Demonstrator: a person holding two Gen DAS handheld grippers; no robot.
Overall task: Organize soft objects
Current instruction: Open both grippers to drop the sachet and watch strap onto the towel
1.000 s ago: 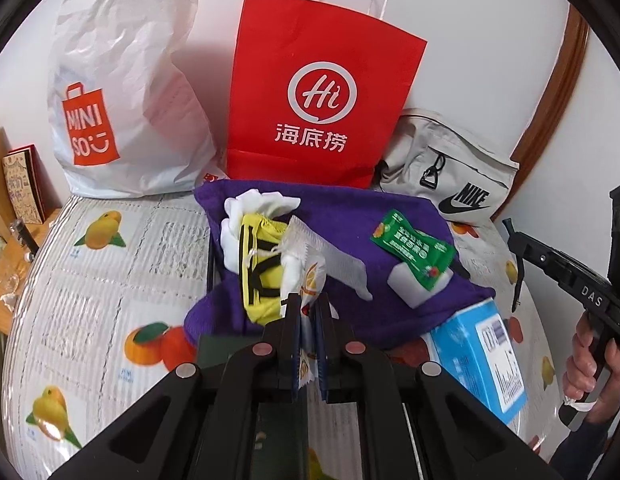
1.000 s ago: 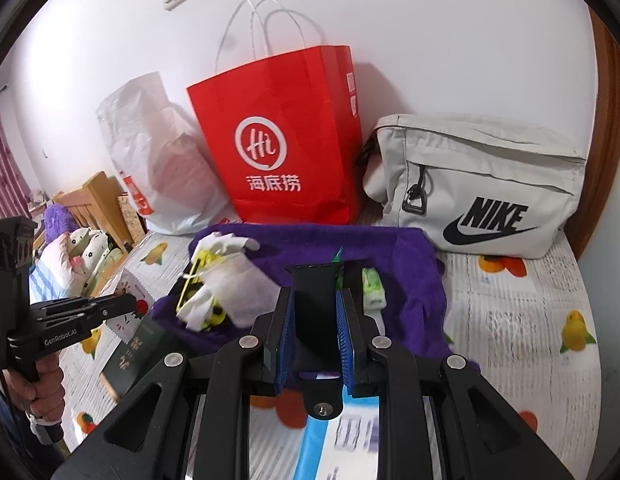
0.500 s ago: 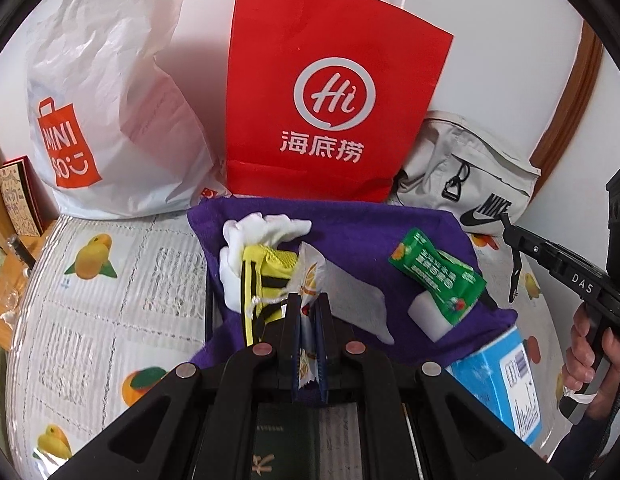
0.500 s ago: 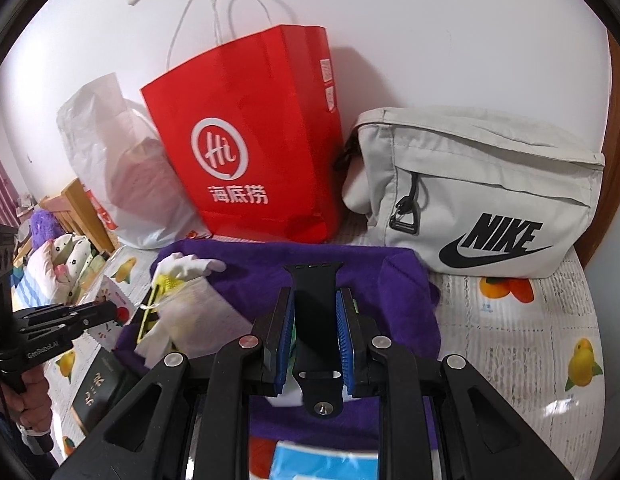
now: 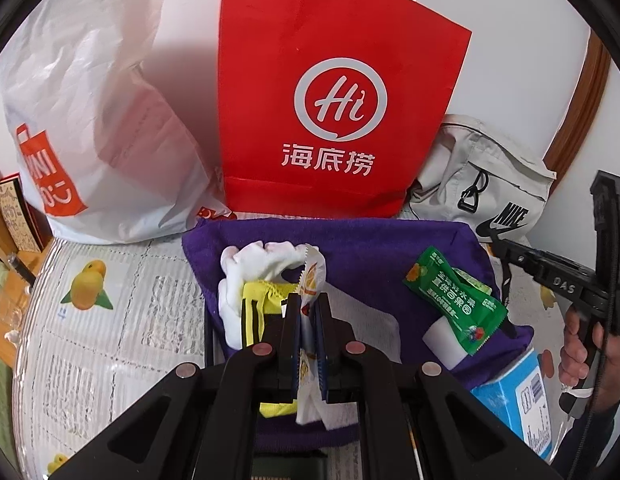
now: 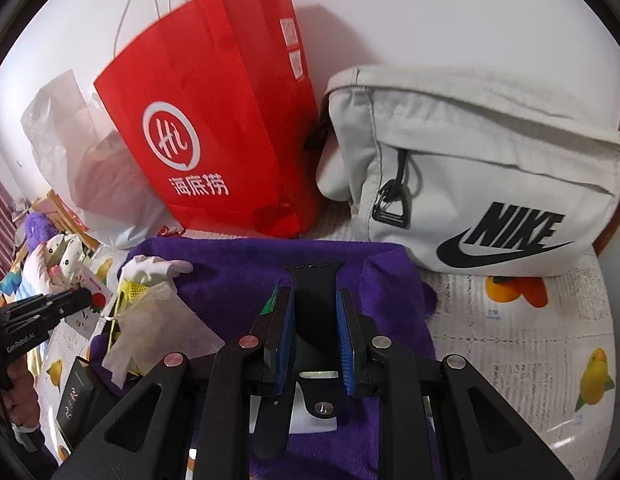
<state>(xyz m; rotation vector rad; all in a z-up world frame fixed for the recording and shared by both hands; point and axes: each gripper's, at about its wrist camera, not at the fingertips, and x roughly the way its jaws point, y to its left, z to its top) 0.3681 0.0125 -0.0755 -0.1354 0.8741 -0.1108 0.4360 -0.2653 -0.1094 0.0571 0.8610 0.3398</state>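
Note:
My left gripper (image 5: 308,306) is shut on a thin white snack packet (image 5: 312,276) with an orange print, held over a purple towel (image 5: 362,248). On the towel lie white gloves (image 5: 266,256), a yellow-and-black mesh item (image 5: 254,312), a white tissue (image 5: 374,340) and a green packet (image 5: 454,304) on a white block. My right gripper (image 6: 315,300) is shut on a black watch strap (image 6: 313,284), above the same purple towel (image 6: 238,272). The white gloves (image 6: 154,268) and a tissue (image 6: 158,328) show at its left.
A red paper bag (image 5: 334,92) (image 6: 222,120), a white plastic bag (image 5: 90,120) and a grey Nike pouch (image 6: 482,176) (image 5: 482,184) stand against the wall. A blue box (image 5: 518,396) lies at the towel's right. A dark booklet (image 6: 76,396) lies front left on the fruit-print cloth (image 6: 530,340).
Both grippers have moved forward toward the bags and the wall, which now loom larger. Each still holds its item; the right one has neared the Nike pouch.

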